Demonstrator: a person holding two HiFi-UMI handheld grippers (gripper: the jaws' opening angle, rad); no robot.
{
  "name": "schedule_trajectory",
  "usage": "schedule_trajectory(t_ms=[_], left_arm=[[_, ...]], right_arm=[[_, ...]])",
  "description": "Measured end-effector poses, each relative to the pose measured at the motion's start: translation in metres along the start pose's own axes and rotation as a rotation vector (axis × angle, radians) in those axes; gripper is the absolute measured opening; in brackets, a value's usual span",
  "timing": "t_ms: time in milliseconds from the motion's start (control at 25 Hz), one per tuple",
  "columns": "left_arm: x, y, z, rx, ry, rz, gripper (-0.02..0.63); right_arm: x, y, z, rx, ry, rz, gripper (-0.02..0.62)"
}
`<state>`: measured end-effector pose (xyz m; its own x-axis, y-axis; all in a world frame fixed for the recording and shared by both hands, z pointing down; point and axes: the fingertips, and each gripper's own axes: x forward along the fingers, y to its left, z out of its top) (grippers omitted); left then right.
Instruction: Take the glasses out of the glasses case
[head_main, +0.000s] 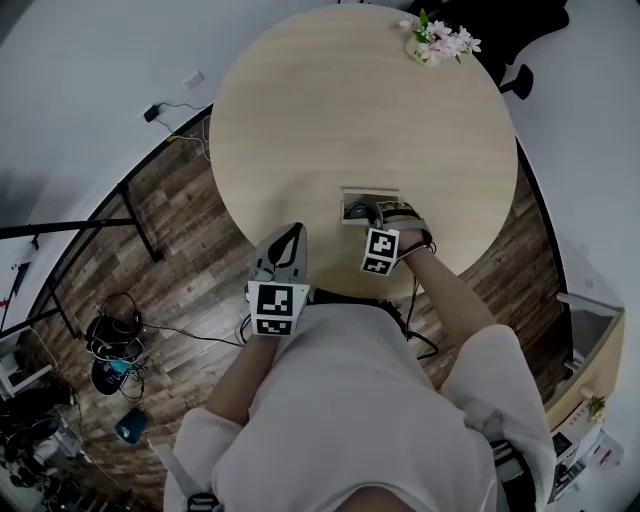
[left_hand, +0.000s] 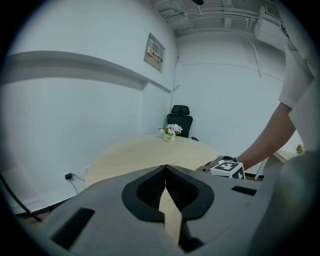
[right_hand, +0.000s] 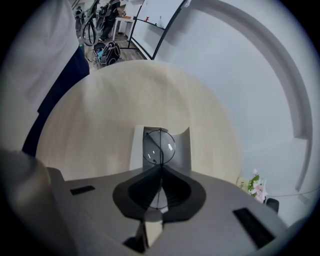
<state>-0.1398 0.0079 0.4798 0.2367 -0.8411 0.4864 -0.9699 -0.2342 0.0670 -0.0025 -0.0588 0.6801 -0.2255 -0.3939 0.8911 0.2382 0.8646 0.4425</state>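
An open grey glasses case lies on the round wooden table, near its front edge. My right gripper points steeply down into it. In the right gripper view the case stands open below the jaws, and the right gripper is shut on the thin wire frame of the round-lensed glasses, one lens showing just past the tips. My left gripper hovers at the table's near edge, left of the case. The left gripper is shut with nothing in it.
A small pot of pink flowers stands at the table's far side, with a black office chair behind it. Cables and dark gear lie on the wooden floor to the left. A white wall curves round the room.
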Motion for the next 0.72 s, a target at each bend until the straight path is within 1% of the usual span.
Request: schedule_trajectory(t_ms=[280, 520, 720], left_arm=[[-0.003, -0.008, 0.001, 0.016, -0.006, -0.011, 0.008], [-0.008, -0.007, 0.005, -0.007, -0.025, -0.004, 0.008], [-0.008, -0.007, 0.009, 0.003, -0.038, -0.008, 0.008]], right_arm=[[-0.011, -0.008, -0.002, 0.006, 0.002, -0.051, 0.018], [-0.026, -0.01, -0.005, 0.019, 0.008, -0.088, 0.018], [-0.04, -0.013, -0.009, 0.029, 0.007, -0.118, 0.018]])
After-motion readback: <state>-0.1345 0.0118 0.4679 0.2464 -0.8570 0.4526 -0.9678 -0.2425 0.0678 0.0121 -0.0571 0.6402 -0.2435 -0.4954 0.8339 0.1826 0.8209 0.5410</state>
